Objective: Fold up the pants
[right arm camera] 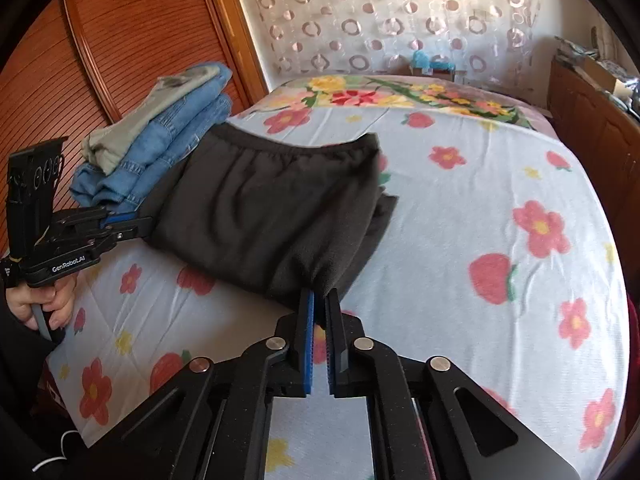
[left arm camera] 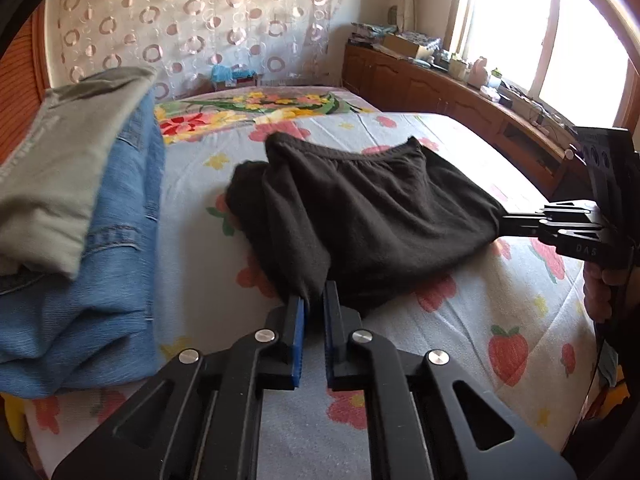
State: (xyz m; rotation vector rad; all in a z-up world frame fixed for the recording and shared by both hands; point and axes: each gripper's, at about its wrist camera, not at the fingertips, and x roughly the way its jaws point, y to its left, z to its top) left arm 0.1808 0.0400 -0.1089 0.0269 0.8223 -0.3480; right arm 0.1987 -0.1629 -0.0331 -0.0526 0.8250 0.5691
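Black pants (left arm camera: 360, 208) lie partly folded on the flowered bed, waistband at the far side; they also show in the right wrist view (right arm camera: 272, 208). My left gripper (left arm camera: 315, 296) is shut on the near left corner of the pants and lifts it slightly. It also shows from the side at the left of the right wrist view (right arm camera: 144, 224). My right gripper (right arm camera: 321, 298) is shut on the near right corner of the pants. It enters the left wrist view from the right (left arm camera: 506, 224).
A stack of folded blue jeans (left arm camera: 100, 272) with a grey-green garment (left arm camera: 60, 168) on top sits at the bed's left side, also seen in the right wrist view (right arm camera: 160, 136). A wooden cabinet (left arm camera: 440, 92) with clutter runs along the window wall. A wooden wardrobe (right arm camera: 120, 40) stands left.
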